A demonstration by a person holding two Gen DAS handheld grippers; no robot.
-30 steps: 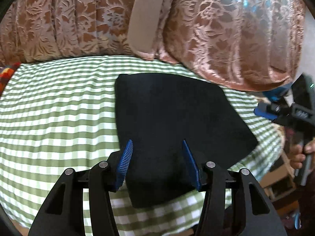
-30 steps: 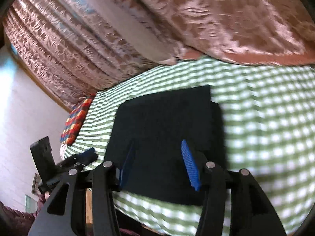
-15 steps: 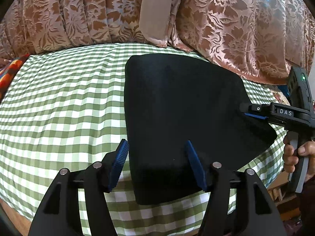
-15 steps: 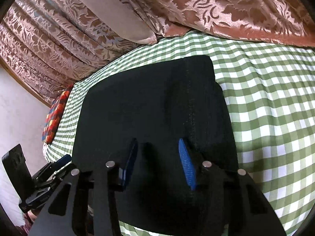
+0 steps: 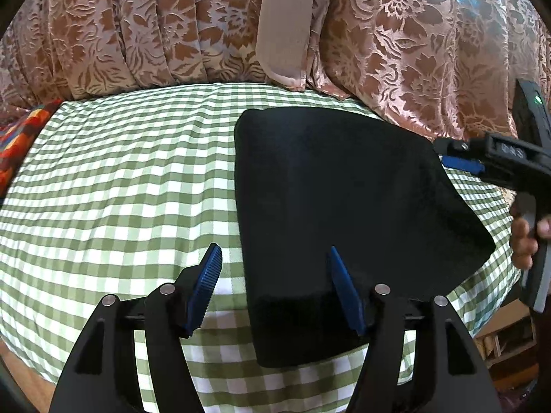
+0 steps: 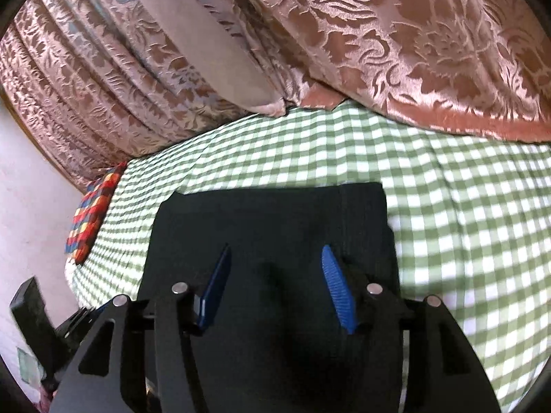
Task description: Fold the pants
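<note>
The black pants (image 5: 337, 206) lie folded into a flat, thick rectangle on the green-and-white checked cloth (image 5: 120, 189). My left gripper (image 5: 273, 258) is open and empty above the near left edge of the pants. In the right wrist view the pants (image 6: 268, 227) fill the lower middle. My right gripper (image 6: 275, 261) is open and empty, hovering over them. The right gripper also shows at the right edge of the left wrist view (image 5: 461, 158), just past the far right corner of the pants. The left gripper's body (image 6: 38, 327) shows at the lower left of the right wrist view.
A brown floral curtain (image 5: 137, 34) hangs behind the surface and drapes onto its far right side (image 6: 447, 69). A colourful checked cloth (image 6: 89, 220) lies at the far left end. Wooden furniture (image 5: 499, 340) stands below the right edge. A pale wall (image 6: 27, 189) is on the left.
Both grippers have pulled back and risen from the pants, still open. The left gripper has shifted left, so its left finger now hangs over the checked cloth. The pants have stayed flat.
</note>
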